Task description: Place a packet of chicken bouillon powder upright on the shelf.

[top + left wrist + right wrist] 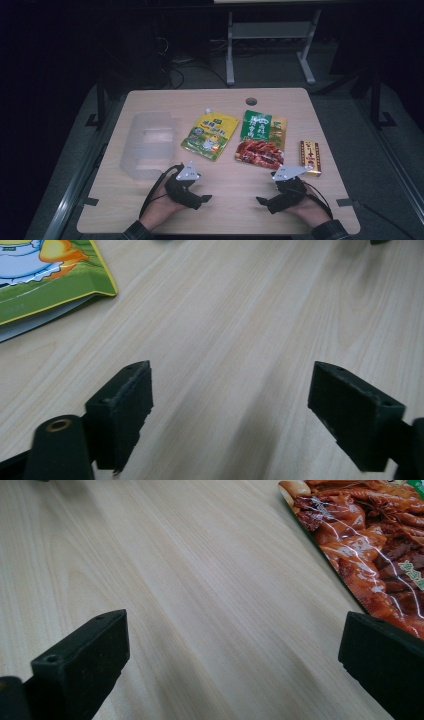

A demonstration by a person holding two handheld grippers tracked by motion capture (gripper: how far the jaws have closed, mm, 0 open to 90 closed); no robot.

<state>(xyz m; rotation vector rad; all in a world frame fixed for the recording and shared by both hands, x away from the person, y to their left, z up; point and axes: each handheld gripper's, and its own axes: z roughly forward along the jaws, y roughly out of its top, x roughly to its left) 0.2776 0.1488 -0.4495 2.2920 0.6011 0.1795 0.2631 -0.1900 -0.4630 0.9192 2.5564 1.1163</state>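
On the light wooden table (220, 200) lie a yellow-green spouted pouch (210, 135), a green and red food packet (261, 140) and a small red and gold box (310, 157). A clear plastic container (149, 144) stands at the left. My left gripper (202, 199) rests near the front edge, below the pouch, open and holding nothing; in the left gripper view (230, 410) bare wood lies between the jaws, with the pouch corner (45, 285) at upper left. My right gripper (262, 201) rests below the food packet, open and holding nothing (225, 665), with the packet (370, 550) at upper right.
A round cable hole (251, 101) sits near the table's far edge. Bare wood lies between the two grippers. Beyond the table stand the legs of a grey metal frame (267, 45) on a dark floor.
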